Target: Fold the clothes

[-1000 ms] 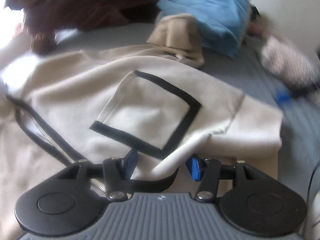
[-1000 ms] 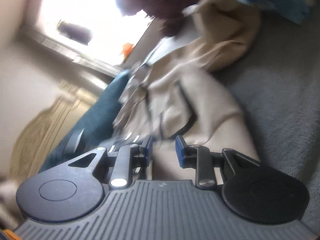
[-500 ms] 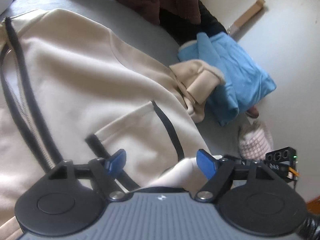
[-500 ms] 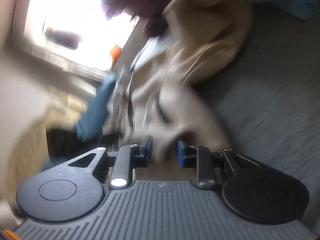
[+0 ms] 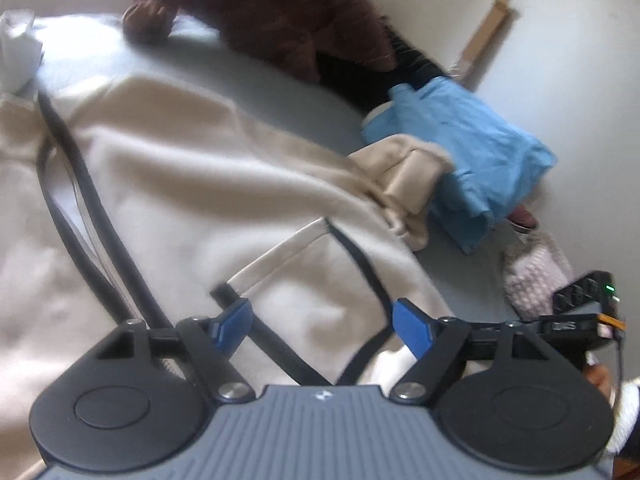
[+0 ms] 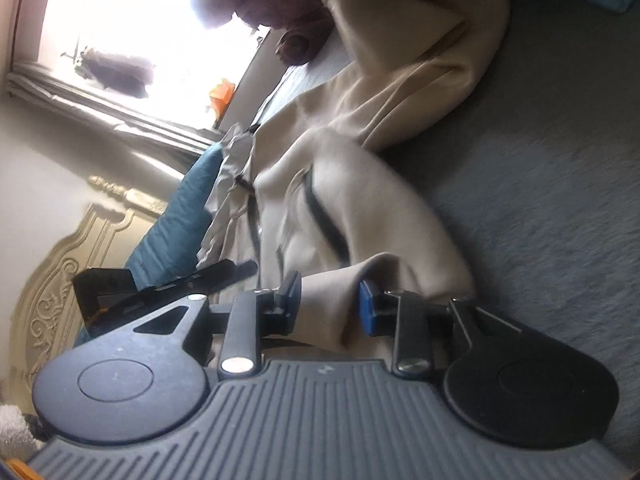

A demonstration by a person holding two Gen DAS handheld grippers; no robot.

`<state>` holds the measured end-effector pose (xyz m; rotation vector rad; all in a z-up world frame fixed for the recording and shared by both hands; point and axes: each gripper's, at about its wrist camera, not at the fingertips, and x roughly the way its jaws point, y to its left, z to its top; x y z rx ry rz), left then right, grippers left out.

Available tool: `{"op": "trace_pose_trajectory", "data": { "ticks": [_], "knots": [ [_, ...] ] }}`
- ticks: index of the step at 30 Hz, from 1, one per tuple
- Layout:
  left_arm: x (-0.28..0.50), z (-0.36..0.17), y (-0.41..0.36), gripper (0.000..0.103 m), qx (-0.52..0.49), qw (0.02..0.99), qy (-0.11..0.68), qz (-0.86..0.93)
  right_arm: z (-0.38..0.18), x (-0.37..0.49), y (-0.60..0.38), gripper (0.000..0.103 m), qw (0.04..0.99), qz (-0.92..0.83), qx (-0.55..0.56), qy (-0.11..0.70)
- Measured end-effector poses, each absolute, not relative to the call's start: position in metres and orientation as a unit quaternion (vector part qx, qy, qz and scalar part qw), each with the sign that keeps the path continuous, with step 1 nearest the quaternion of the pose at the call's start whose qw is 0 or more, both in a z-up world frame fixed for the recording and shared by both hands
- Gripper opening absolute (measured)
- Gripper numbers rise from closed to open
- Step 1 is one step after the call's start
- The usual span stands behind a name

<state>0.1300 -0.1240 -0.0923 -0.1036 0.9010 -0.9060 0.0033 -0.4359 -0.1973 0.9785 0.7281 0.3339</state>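
The left tool (image 5: 322,326) stands wide apart above the cream jacket (image 5: 192,184), its jaws having just opened, gripping nothing. The right tool (image 6: 330,300) has a fold of that jacket (image 6: 344,216) between its blue pads (jaws easing apart; whether they press I cannot tell). The jacket spreads across the grey bed (image 6: 560,208), its cuff (image 5: 412,178) touching a blue garment (image 5: 476,160) right of centre, a brown garment (image 5: 280,12) above.

The brown garment (image 5: 280,12) and cream jacket (image 5: 180,184) run off frame.
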Motion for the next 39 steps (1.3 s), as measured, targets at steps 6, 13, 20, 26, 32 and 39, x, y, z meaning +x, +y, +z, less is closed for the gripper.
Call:
{"op": "trace_pose_trajectory", "data": {
  "ticks": [6,13,20,26,32,39],
  "knots": [
    [0.092,-0.089,-0.109,0.082,-0.019,0.762,0.411,-0.501,-0.189,-0.004,-0.442,0.017,0.813,0.146,0.482,0.291],
    [0.075,-0.123,-0.145,0.082,0.010,0.762,0.431,-0.483,-0.218,-0.001,-0.466,0.017,0.761,0.100,0.581,0.271],
    [0.084,-0.126,-0.168,0.081,0.011,0.787,0.404,-0.466,-0.211,-0.002,-0.457,0.020,0.761,0.128,0.565,0.291],
    [0.097,-0.113,-0.160,0.073,-0.077,0.777,0.396,-0.483,-0.208,0.001,-0.440,0.026,0.756,0.183,0.542,0.317],
    [0.108,-0.109,-0.150,0.062,-0.180,0.731,0.431,-0.498,-0.197,-0.005,-0.434,0.013,0.706,0.256,0.607,0.260],
    [0.121,-0.126,-0.125,0.043,-0.343,0.624,0.515,-0.478,-0.206,-0.014,-0.426,0.015,0.696,0.220,0.610,0.308]
  ]
}}
